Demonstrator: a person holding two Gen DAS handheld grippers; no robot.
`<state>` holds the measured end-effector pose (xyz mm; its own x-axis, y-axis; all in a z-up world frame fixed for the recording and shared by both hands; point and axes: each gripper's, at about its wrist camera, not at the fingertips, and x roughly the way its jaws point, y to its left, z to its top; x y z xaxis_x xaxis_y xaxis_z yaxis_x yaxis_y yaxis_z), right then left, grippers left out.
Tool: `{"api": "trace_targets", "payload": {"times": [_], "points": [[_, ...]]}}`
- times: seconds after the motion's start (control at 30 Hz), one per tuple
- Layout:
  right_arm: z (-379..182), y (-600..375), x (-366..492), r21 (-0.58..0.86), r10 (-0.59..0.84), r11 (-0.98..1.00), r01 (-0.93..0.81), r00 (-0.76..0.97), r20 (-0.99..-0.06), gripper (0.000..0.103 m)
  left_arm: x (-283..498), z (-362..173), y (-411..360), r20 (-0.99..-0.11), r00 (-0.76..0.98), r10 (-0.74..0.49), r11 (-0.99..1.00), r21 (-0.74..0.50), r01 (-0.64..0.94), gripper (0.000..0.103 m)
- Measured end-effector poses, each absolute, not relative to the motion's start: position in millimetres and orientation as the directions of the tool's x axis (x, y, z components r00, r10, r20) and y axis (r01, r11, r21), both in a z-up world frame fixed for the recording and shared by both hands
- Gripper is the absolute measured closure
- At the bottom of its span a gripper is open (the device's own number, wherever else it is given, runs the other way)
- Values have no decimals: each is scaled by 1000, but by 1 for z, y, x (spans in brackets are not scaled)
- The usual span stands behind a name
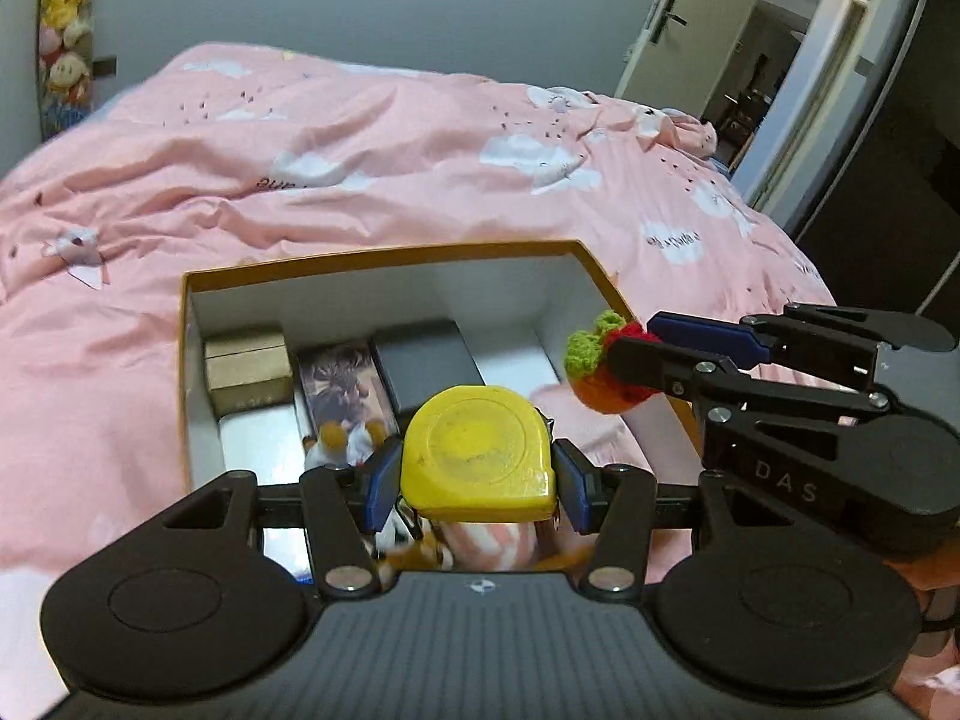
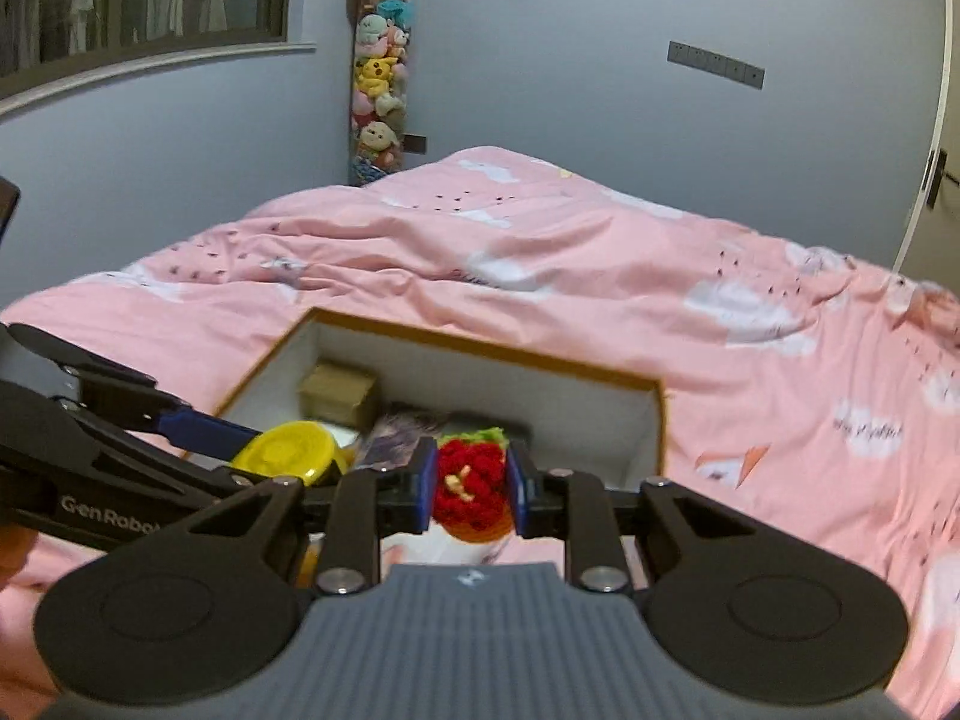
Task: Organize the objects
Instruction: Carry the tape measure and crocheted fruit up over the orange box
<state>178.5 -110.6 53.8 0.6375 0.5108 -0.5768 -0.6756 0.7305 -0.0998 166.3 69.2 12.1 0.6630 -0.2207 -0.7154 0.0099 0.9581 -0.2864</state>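
Observation:
My left gripper (image 1: 477,474) is shut on a yellow tape measure (image 1: 480,456) and holds it above the near end of an open orange-rimmed box (image 1: 384,255) with white walls. The tape measure also shows in the right wrist view (image 2: 288,453). My right gripper (image 2: 471,489) is shut on a crocheted red, orange and green toy (image 2: 474,489), held over the box's near right side; in the left wrist view the toy (image 1: 600,363) hangs at the box's right rim. The box (image 2: 480,351) holds a brown carton (image 1: 246,366), a patterned card box (image 1: 339,378) and a dark grey box (image 1: 429,363).
The box lies on a bed with a rumpled pink quilt (image 1: 360,150). A small plush toy (image 1: 345,441) lies in the box beneath my left gripper. A column of plush toys (image 2: 378,90) hangs on the far wall. An open door (image 1: 774,72) is at the right.

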Motion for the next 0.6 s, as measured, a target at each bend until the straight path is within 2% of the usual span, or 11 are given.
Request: {"api": "trace_targets", "payload": {"times": [0.13,0.33,0.6], "points": [[42,-101,222,-160,467,725,-670,649,-601,78,200,-6,84,-725,635,-267,935,-354,-11,42],[9,-85,284,-238,418,662,-711,614,-670,78,243,-24,87,-738,608,-292,929,-371,-4,42],[-32,-66,308,-360,329,522,-773,572,-751,78,279,-42,81,-771,559,-307,929,-370,0,42]]}}
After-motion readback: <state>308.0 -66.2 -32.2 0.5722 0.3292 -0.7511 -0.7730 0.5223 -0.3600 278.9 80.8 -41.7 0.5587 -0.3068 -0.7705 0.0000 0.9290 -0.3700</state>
